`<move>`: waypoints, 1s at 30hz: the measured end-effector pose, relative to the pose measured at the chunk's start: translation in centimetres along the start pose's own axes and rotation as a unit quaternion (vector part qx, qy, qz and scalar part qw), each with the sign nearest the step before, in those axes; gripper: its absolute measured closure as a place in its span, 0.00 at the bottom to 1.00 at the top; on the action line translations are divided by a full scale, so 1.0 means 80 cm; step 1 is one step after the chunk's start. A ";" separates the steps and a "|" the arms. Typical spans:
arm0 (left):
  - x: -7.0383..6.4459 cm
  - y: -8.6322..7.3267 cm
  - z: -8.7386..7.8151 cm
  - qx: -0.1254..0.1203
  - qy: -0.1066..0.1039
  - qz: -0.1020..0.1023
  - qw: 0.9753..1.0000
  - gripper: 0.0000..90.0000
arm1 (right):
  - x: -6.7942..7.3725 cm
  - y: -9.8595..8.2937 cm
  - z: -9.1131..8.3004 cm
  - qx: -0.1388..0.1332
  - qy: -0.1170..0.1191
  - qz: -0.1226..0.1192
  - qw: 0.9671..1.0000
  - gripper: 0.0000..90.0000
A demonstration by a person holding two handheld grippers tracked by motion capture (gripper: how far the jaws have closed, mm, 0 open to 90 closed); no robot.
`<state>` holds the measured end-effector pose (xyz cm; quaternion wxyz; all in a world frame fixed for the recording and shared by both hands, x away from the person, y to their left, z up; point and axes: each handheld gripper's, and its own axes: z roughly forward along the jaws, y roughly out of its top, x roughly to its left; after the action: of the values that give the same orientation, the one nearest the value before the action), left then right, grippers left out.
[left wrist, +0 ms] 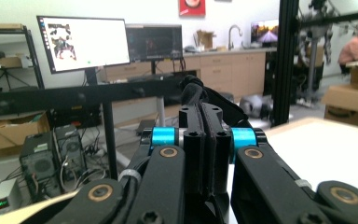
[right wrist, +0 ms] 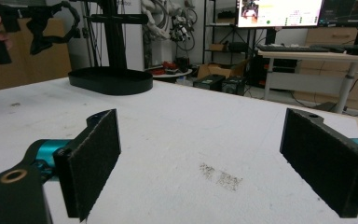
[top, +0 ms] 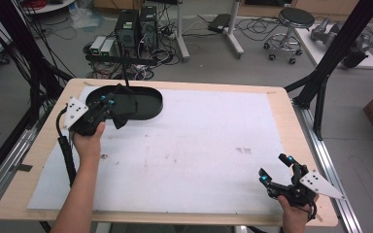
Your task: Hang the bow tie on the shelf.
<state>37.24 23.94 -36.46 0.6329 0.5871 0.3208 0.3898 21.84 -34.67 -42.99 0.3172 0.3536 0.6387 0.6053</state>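
Computer towers (top: 136,26), loose cables and a round stool (top: 291,19) occupy the grey floor beyond the table (top: 281,104), whose wooden top carries a white sheet (top: 199,141) marked with faint smudges. What I hold in my left gripper (top: 108,103) is hard to identify: it is a dark, floppy black piece (top: 125,109), and against the black oval tray (top: 150,99) beneath it its outline is largely lost in the high view. In the left gripper view it shows as a thin black strip pinched between my jaws, its upper end curling over; its lower part is hidden by the jaws. That gripper is clamped tight on the piece and held above the near-left portion of the tray, at the far left of the table. My right gripper (top: 277,167) sits near the near-right corner, well apart from the tray, jaws spread wide over bare sheet, holding nothing; its pads (right wrist: 95,161) are clear.
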 end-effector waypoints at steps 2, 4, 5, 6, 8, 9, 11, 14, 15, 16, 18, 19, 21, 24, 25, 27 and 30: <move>0.005 0.001 0.008 -0.009 -0.001 -0.006 1.000 0.97 | 0.001 0.000 0.000 -0.001 0.000 -0.001 1.000 0.13; 0.009 0.004 0.018 -0.016 -0.002 -0.010 1.000 0.97 | 0.001 0.001 0.000 0.000 0.002 -0.001 1.000 0.13; 0.011 0.007 0.022 -0.021 -0.001 -0.012 1.000 0.97 | 0.002 0.003 -0.001 -0.001 0.007 0.000 1.000 0.13; 0.014 0.009 0.026 -0.026 -0.002 -0.013 1.000 0.97 | 0.002 0.003 -0.001 -0.001 0.007 0.000 1.000 0.13; 0.018 0.014 0.034 -0.038 -0.001 -0.013 0.999 0.97 | 0.004 0.004 -0.001 -0.003 0.009 -0.001 1.000 0.13; 0.020 0.016 0.038 -0.043 0.000 -0.013 0.999 0.97 | 0.004 0.005 -0.001 -0.004 0.010 -0.002 1.000 0.13; 0.026 0.023 0.050 -0.056 0.001 -0.013 0.998 0.97 | 0.007 0.008 0.000 -0.003 0.013 -0.005 1.000 0.13; 0.029 0.028 0.058 -0.063 0.004 -0.014 0.998 0.97 | 0.008 0.009 0.001 -0.003 0.014 -0.010 1.000 0.13; 0.031 0.030 0.062 -0.065 0.006 -0.013 0.998 0.97 | 0.008 0.009 0.001 -0.004 0.013 -0.010 1.000 0.13; 0.033 0.031 0.066 -0.066 0.008 -0.015 0.998 0.97 | 0.009 0.010 0.000 -0.004 0.015 -0.011 1.000 0.13; 0.037 0.032 0.075 -0.067 0.014 -0.013 0.998 0.97 | 0.009 0.011 0.000 -0.005 0.014 -0.011 1.000 0.13; 0.039 0.032 0.078 -0.067 0.017 -0.014 0.998 0.97 | 0.009 0.011 -0.001 -0.005 0.014 -0.014 1.000 0.13; 0.044 0.031 0.089 -0.063 0.024 -0.013 0.998 0.97 | 0.009 0.011 -0.001 -0.005 0.014 -0.013 1.000 0.13; 0.052 0.029 0.103 -0.048 0.033 -0.008 0.998 0.97 | 0.009 0.012 -0.002 -0.004 0.014 -0.012 1.000 0.13; 0.054 0.028 0.107 -0.047 0.037 -0.009 0.998 0.97 | 0.010 0.012 -0.002 -0.005 0.013 -0.013 1.000 0.13; 0.057 0.028 0.113 -0.045 0.043 -0.009 0.998 0.97 | 0.011 0.013 -0.003 -0.006 0.014 -0.014 1.000 0.13; 0.059 0.025 0.120 -0.040 0.050 -0.008 0.998 0.97 | 0.011 0.015 -0.003 -0.007 0.013 -0.016 1.000 0.13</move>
<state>47.64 23.33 -33.18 0.6421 0.5382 0.3412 0.4262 21.20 -34.05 -41.76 0.3210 0.3328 0.6440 0.6095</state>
